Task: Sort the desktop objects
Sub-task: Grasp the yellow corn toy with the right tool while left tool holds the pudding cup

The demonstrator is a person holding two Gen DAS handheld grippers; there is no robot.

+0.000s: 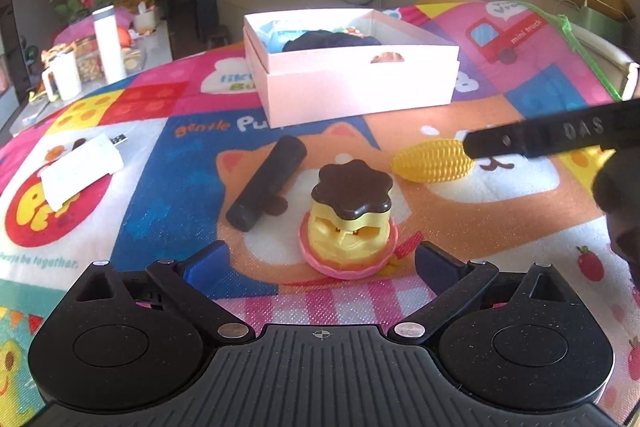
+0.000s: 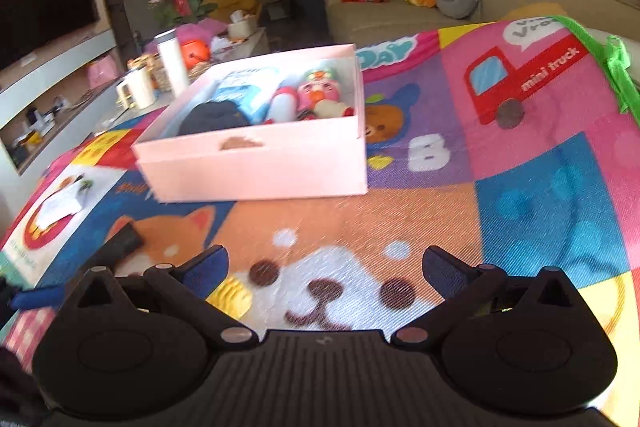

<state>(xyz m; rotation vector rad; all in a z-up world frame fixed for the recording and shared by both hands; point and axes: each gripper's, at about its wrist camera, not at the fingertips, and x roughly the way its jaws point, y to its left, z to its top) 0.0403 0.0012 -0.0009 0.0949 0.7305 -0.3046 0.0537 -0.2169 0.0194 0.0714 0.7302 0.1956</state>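
- The left hand-held gripper (image 1: 320,261) is nearest, its blue-padded jaws spread wide and holding nothing.
- A toy pudding (image 1: 349,217) stands upright on the table, just beyond the open jaws and roughly centred between them. It has a brown flower-shaped top, a yellow body and a pink frilled base. It looks like light, hard, smooth plastic; taking it by the yellow sides under the brown top seems the surest hold.
- Just left of it lies a black cylinder (image 1: 266,183), at a slant.
- To its right lies a yellow toy corn (image 1: 430,161), ribbed and probably light. A dark part of the other gripper reaches in over its right end.
- The right hand-held gripper (image 2: 326,269) is also wide open and empty, above the colourful mat (image 2: 540,195).
- Farthest stands an open pink box (image 1: 360,83), already holding a dark item and some toys.
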